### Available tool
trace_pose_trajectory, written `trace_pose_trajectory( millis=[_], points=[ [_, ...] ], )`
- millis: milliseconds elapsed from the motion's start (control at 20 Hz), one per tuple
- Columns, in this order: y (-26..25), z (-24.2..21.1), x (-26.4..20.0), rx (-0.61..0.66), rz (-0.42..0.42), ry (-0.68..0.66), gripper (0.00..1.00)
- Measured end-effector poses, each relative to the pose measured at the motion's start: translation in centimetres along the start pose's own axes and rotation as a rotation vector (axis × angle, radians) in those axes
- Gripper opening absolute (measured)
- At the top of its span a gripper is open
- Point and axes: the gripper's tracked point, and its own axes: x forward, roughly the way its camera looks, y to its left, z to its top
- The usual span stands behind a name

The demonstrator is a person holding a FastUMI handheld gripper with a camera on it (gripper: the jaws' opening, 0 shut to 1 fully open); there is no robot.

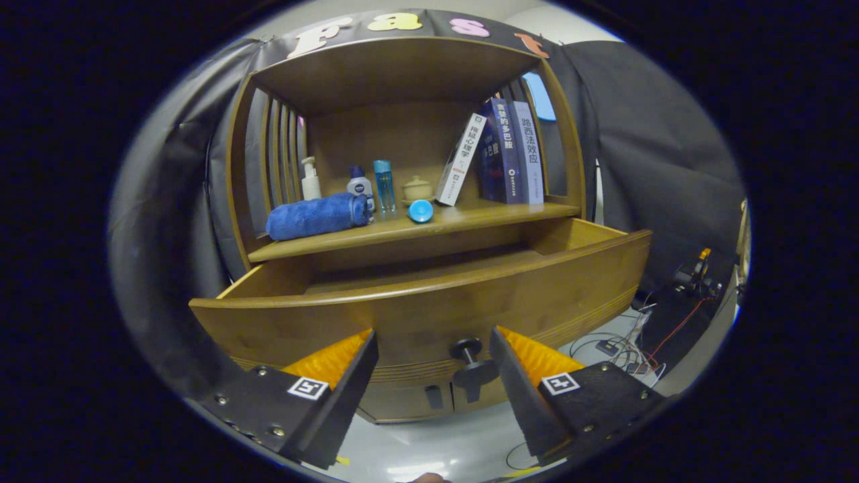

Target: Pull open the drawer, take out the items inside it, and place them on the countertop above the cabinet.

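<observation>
The wooden cabinet's drawer (429,308) stands pulled out, its curved front facing me and its dark knob (470,365) just ahead of my right finger. The drawer's inside is hidden behind the front panel. My gripper (433,359) is open, with nothing between its fingers, level with the lower part of the drawer front. On the countertop (470,218) above the drawer lie a rolled blue towel (319,216) and a small blue round object (421,210).
At the back of the countertop stand a white pump bottle (310,180), a white bottle (360,182), a clear blue bottle (384,184), a small lidded pot (417,188) and leaning books (500,153). Cables and equipment (671,315) lie on the floor to the right.
</observation>
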Motion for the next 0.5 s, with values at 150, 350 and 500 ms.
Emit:
trace_pose_trajectory(
  millis=[150,350,500],
  points=[
    [0.18,-0.10,0.23,0.004,0.030,-0.007,0.99],
    [0.24,0.03,0.35,0.013,0.055,-0.019,0.99],
    [0.36,0.18,0.34,-0.012,0.067,-0.033,0.99]
  ],
)
